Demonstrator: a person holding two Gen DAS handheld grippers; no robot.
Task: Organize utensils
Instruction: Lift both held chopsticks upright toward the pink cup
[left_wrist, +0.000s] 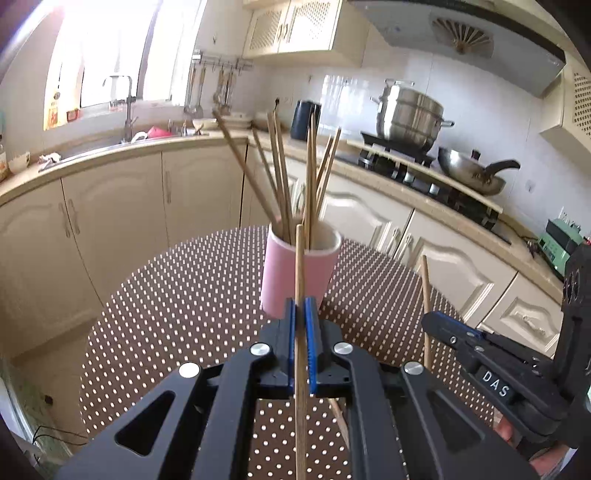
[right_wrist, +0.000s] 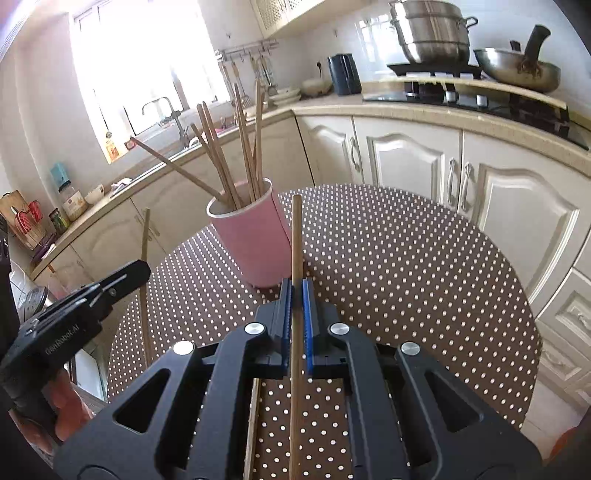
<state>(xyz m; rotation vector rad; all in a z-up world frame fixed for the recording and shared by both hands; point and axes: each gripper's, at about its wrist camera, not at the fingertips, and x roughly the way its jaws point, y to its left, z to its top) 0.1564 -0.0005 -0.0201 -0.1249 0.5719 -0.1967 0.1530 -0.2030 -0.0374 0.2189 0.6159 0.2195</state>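
Here each tool carries one wooden chopstick: the left tool (left_wrist: 300, 314) is clenched on the left chopstick (left_wrist: 300, 258), whose upper end rises in front of the pink cup (left_wrist: 295, 273), and the right tool (right_wrist: 296, 295) is clenched on the right chopstick (right_wrist: 295, 236), which stands nearly upright just beside the same cup in its own view. The cup stands on the dotted bench (left_wrist: 184, 295) and already holds a spray of chopsticks (left_wrist: 284, 173) leaning in different directions, so the sorting looks well along. At least one more stick seems to lie on the bench below the tools, partly hidden by them. The step in hand reads as carrying the two held sticks toward the cup. The next move likely calls for raising each stick until its lower end clears the rim, bringing it over the open mouth, and lowering it into a gap among the standing sticks before letting go. With two tools working close together, one after the other would be safer, since a nudge against the leaning sticks or the rim could tip the cup.
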